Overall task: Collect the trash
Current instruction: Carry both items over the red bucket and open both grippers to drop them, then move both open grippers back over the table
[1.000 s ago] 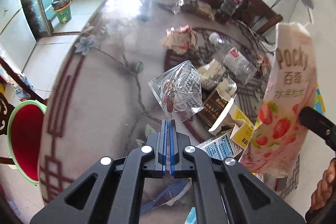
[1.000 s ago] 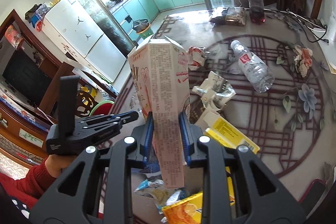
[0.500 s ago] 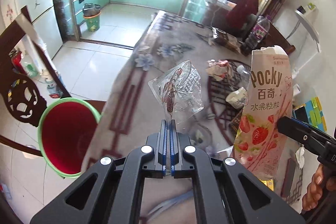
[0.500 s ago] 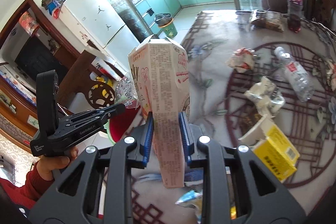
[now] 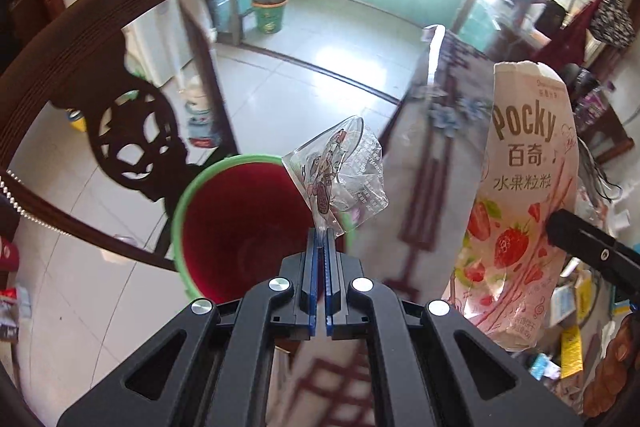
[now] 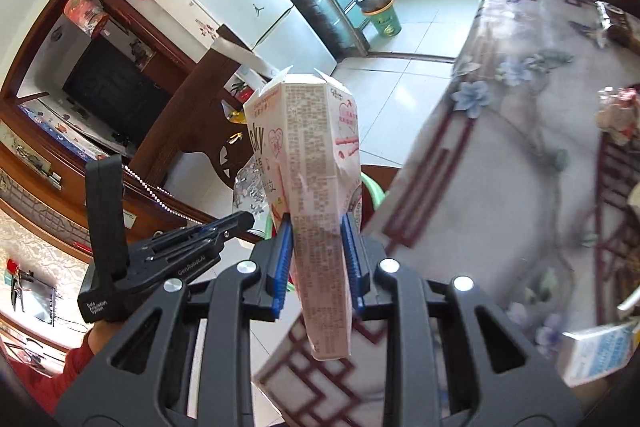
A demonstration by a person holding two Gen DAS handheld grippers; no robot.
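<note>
My left gripper (image 5: 319, 233) is shut on a clear plastic wrapper (image 5: 342, 177) with printed figures, held over the rim of a red bin with a green rim (image 5: 240, 223) on the floor. My right gripper (image 6: 316, 227) is shut on a pink Pocky box (image 6: 310, 187), upright and squeezed at its lower half. That Pocky box (image 5: 524, 203) hangs to the right in the left wrist view, above the table edge. In the right wrist view the left gripper (image 6: 240, 221) shows at the left, with the bin (image 6: 372, 187) mostly hidden behind the box.
A dark carved wooden chair (image 5: 120, 115) stands just left of the bin. The patterned table (image 6: 520, 167) fills the right, with loose wrappers and a small carton (image 6: 600, 351) on it. A green kitchen bin (image 5: 270, 13) stands far off by the teal cabinets. A person's red sleeve (image 6: 52, 379) is at lower left.
Both grippers have swung left off the table toward the red bin, still holding the wrapper and the Pocky box. The bin has come from the far left to under the wrapper.
</note>
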